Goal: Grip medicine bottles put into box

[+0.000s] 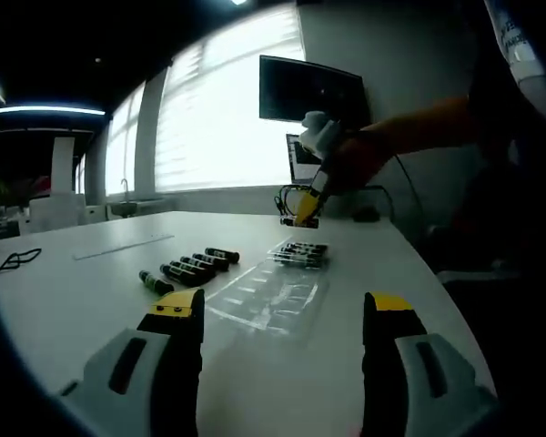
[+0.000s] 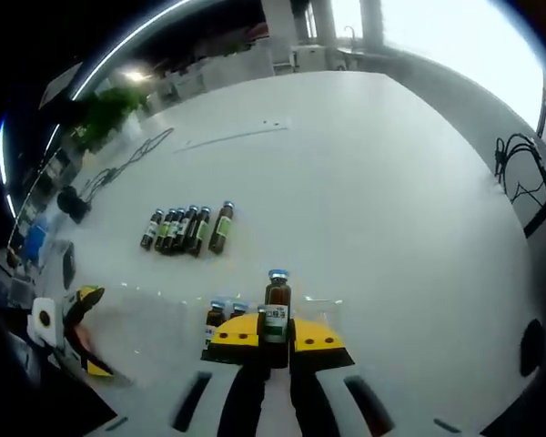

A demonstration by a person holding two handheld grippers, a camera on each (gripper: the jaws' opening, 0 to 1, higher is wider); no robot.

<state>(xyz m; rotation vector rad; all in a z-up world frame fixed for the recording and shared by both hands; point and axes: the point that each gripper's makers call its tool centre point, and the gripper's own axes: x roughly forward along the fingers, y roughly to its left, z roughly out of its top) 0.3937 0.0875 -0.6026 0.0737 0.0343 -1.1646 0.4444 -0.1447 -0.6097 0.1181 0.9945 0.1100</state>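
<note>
I'm clamping my right gripper (image 2: pixel 275 339) on a medicine bottle (image 2: pixel 276 308) over the clear tray (image 1: pixel 271 296); my left gripper (image 1: pixel 285 320) is hanging apart, empty, near the spare bottles (image 1: pixel 187 266).

The table (image 2: pixel 364 164) is showing a smooth, matt white top. The tray (image 1: pixel 271 296) is looking like clear, glossy plastic. The bottles (image 2: pixel 187 228) are appearing as dark glossy glass with green labels; the held bottle (image 2: pixel 276 309) is wearing a blue cap.
</note>
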